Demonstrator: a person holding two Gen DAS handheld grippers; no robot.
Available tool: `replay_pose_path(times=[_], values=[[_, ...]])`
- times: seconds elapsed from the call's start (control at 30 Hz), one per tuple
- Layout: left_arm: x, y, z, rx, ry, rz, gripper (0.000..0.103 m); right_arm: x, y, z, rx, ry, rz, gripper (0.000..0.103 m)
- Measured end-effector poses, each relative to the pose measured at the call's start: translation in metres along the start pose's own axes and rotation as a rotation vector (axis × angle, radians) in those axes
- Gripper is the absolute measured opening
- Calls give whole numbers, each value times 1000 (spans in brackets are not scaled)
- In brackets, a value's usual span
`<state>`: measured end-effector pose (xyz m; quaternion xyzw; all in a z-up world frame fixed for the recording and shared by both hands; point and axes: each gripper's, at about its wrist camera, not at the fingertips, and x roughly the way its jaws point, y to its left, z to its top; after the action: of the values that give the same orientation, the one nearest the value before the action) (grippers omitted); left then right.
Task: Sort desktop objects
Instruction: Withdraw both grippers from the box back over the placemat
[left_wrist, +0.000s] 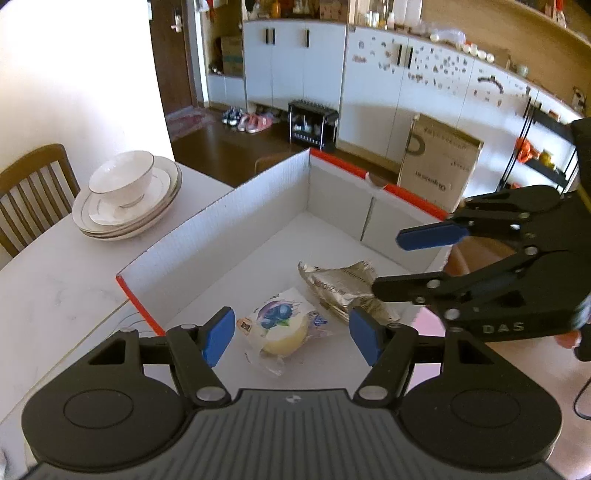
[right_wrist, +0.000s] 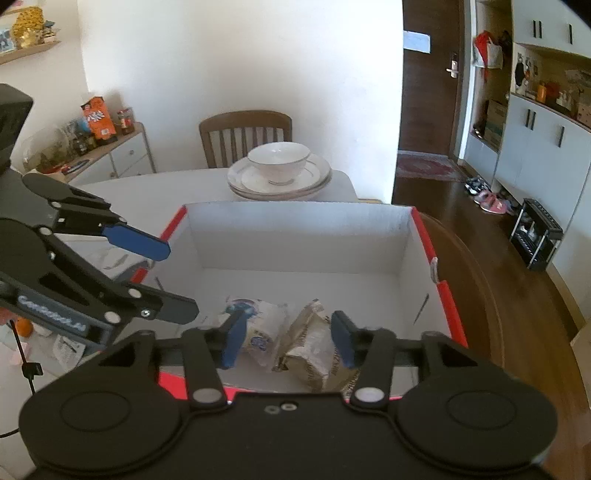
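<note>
The jaws of both grippers are seen spread apart with nothing clamped between them, the left gripper (left_wrist: 291, 338) held above the near end of a white corrugated cardboard box with red outer edges (left_wrist: 207, 236) and the right gripper (right_wrist: 286, 339) held above the opposite near rim of the same box (right_wrist: 295, 221). Beneath and between the blue pads of the left gripper, but not touched by them, a clear-wrapped round pastry with a blueberry print (left_wrist: 282, 332) is shown lying on the box floor. Just beside it, toward the right pad, a crumpled silver foil snack packet (left_wrist: 343, 288) is seen, the two wrappers touching or nearly so. In the right wrist view the same pastry (right_wrist: 264, 332) and foil packet (right_wrist: 310, 347) are framed between the right gripper's pads, again below them and apart from them. The far half of the box floor is left bare, and its four upright walls are seen standing open at the top. The box is set on a white table (left_wrist: 55, 295), its far right side running along the table's edge above a dark wooden floor (right_wrist: 461, 192). Beyond the box, well apart from the grippers, a white bowl (left_wrist: 122, 177) is shown seated on a stack of white plates with thin rims (left_wrist: 162, 206), with a brown wooden chair (right_wrist: 245, 129) behind them.
</note>
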<state>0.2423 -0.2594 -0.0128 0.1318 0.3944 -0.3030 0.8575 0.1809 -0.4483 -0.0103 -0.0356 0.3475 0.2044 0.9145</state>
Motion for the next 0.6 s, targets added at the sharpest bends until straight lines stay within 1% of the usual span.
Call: replay_pose_path(times=[0.07, 0.13, 0.17, 0.23, 0.3, 0.37, 0.47, 0.57, 0.6], values=[[-8, -2, -5, -9, -18, 6, 68, -3, 3, 1, -5, -9, 3, 51], [-16, -2, -10, -20, -36, 8, 73, -5, 5, 3, 1, -16, 11, 53], [-21, -2, -13, -29, -48, 11, 74, -7, 5, 3, 3, -20, 14, 54], [-28, -1, -19, -40, -65, 15, 74, -10, 8, 3, 3, -31, 9, 62], [-34, 2, -26, -47, -75, 23, 75, -12, 10, 4, 3, -39, 3, 65], [-41, 7, -31, -51, -85, 28, 79, -13, 13, 4, 6, -43, 3, 66], [-52, 11, -42, -47, -103, 40, 82, -15, 20, 4, 10, -51, -1, 72], [-62, 17, -51, -51, -120, 50, 84, -17, 29, 3, 28, -63, 4, 81], [-66, 19, -55, -55, -125, 53, 86, -17, 32, 2, 30, -65, 4, 84]])
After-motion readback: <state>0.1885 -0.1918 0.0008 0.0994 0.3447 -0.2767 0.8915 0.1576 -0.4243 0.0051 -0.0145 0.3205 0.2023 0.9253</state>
